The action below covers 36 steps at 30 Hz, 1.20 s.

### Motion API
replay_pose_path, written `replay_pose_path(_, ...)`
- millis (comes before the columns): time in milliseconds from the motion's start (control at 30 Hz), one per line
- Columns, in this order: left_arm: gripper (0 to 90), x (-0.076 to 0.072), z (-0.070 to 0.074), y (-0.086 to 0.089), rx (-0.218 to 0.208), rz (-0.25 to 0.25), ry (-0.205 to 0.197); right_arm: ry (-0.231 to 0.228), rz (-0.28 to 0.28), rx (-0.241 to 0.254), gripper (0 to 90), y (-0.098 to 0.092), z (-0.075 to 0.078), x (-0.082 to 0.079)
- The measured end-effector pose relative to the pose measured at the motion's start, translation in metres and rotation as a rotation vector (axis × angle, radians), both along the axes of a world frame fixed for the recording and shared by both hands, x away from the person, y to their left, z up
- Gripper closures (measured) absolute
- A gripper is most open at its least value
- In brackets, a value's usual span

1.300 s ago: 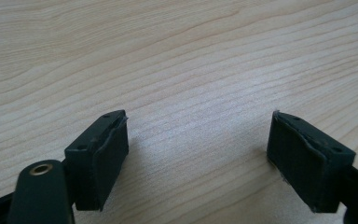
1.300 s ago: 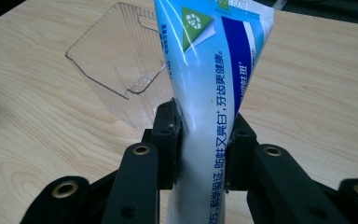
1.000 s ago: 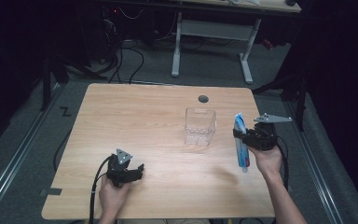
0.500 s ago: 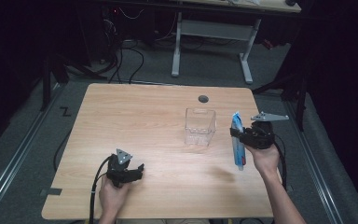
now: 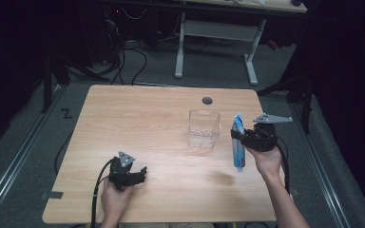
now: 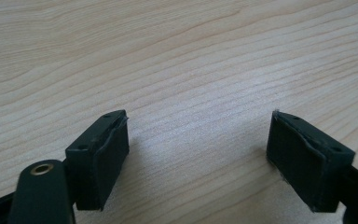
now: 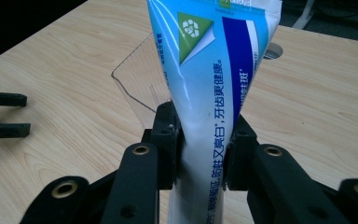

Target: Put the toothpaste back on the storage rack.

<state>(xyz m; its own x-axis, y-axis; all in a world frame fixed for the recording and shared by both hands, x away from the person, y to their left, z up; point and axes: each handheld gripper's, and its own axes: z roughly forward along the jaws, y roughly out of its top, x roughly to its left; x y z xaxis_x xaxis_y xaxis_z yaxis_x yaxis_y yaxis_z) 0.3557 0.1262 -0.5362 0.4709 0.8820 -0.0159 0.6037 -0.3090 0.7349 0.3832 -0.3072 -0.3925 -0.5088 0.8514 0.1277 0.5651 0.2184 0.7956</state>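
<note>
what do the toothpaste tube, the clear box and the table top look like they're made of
Toothpaste tube: probably soft glossy plastic laminate; its printed skin shines and pinches in between the right gripper jaws.
Clear box: likely rigid transparent plastic; the table shows through it.
Table: light wood-grain surface, matte; solid wood or laminate, can't tell.

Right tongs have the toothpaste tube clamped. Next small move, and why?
Probably carry the toothpaste tube sideways until it stands over the clear plastic container, then lower it in. The right tongs grip it mid-body, upright, with the container's open top right beside it; the left tongs rest open on the table, uninvolved.
</note>
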Motion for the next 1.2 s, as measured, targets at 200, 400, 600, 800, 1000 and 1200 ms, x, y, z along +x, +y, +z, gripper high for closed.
replay_pose_path(200, 21.3, 0.0, 0.0, 0.0, 0.0, 0.0, 0.0, -0.015, 0.01, 0.01, 71.1, 0.002, 0.007, 0.001)
replay_pose_path(400, 21.3, 0.0, 0.0, 0.0, 0.0, 0.0, 0.0, -0.016, 0.02, 0.01, 71.1, 0.007, 0.011, 0.004)
replay_pose_path(600, 21.3, 0.0, 0.0, 0.0, -0.001, 0.0, 0.0, -0.021, 0.026, 0.018, 71.1, 0.01, 0.014, 0.008)
replay_pose_path(800, 21.3, 0.0, 0.0, 0.0, 0.0, 0.0, 0.0, -0.023, 0.041, 0.013, 71.1, 0.015, 0.016, 0.011)
replay_pose_path(1000, 21.4, 0.0, 0.0, 0.0, 0.0, 0.0, 0.0, -0.03, 0.053, 0.02, 71.0, 0.019, 0.021, 0.013)
replay_pose_path(1200, 21.4, 0.0, 0.0, 0.0, -0.001, 0.0, 0.0, -0.035, 0.057, 0.023, 71.0, 0.021, 0.025, 0.015)
